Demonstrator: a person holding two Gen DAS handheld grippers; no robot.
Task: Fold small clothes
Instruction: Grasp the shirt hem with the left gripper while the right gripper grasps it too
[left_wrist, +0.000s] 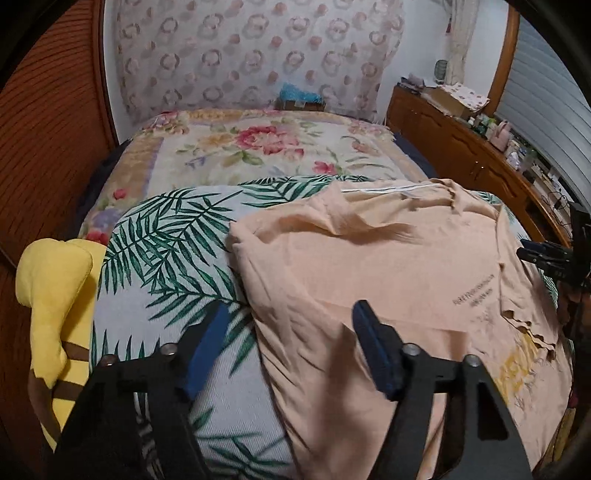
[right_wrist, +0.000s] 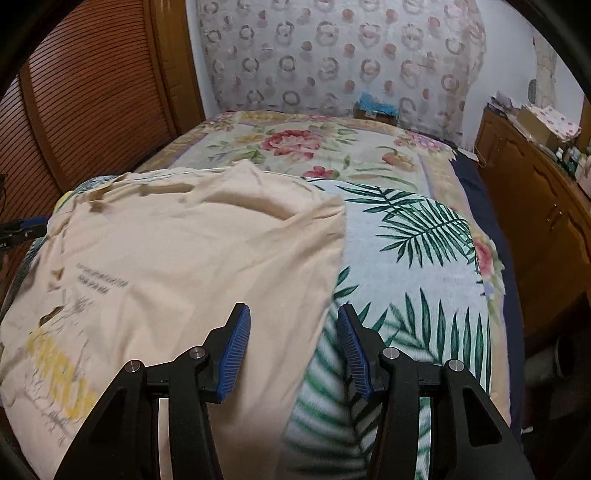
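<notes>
Straddling shirt (left_wrist: 369, 266) edges, both grippers gape empty; its print stays blurred.

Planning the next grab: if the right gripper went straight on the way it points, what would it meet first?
Probably the right-hand edge of the peach T-shirt, lying on the palm-leaf bedspread; depth is unclear.

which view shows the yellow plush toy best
The left wrist view: the yellow plush toy lies in plain sight at the left edge of the bed, beside the palm-leaf cover. The right wrist view shows nothing of it, only the peach shirt and the cover.
</notes>
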